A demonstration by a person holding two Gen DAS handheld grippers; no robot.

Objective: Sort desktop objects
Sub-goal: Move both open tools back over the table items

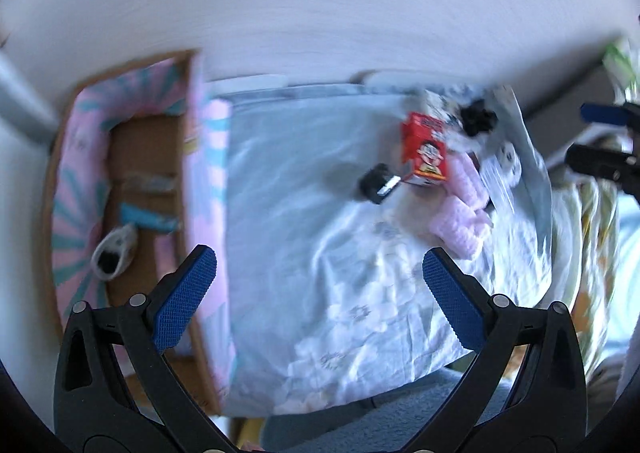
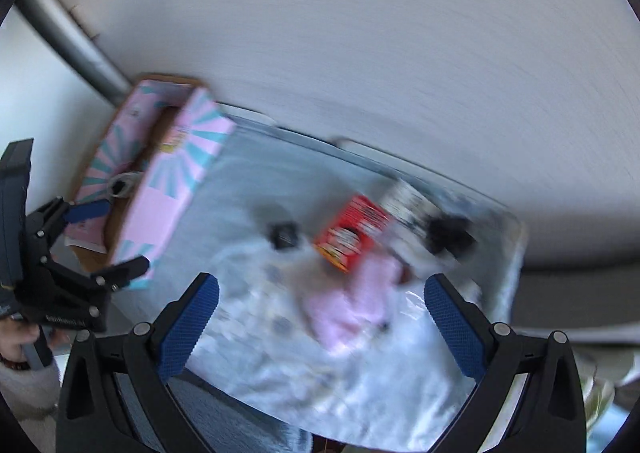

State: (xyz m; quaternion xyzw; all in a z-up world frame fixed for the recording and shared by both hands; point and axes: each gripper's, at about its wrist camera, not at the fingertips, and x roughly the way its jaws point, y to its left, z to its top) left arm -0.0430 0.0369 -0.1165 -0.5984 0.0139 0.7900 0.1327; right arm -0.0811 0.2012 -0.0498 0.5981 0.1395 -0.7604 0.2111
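Hovering with both the left gripper and right gripper spread wide and empty, I judged myself between picks; the red carton lay among clutter, well apart from the pink box, needing a descent next.

A pale wall fills the upper half of both views, blurred, with faint horizontal streaks. A grey pipe runs diagonally down the upper left of the right wrist view; its end shows at the left edge of the left wrist view. Below the wall lies a surface covered by a light, crumpled floral cloth. A grey carpet-like floor shows along the bottom centre. The light is soft and cool.
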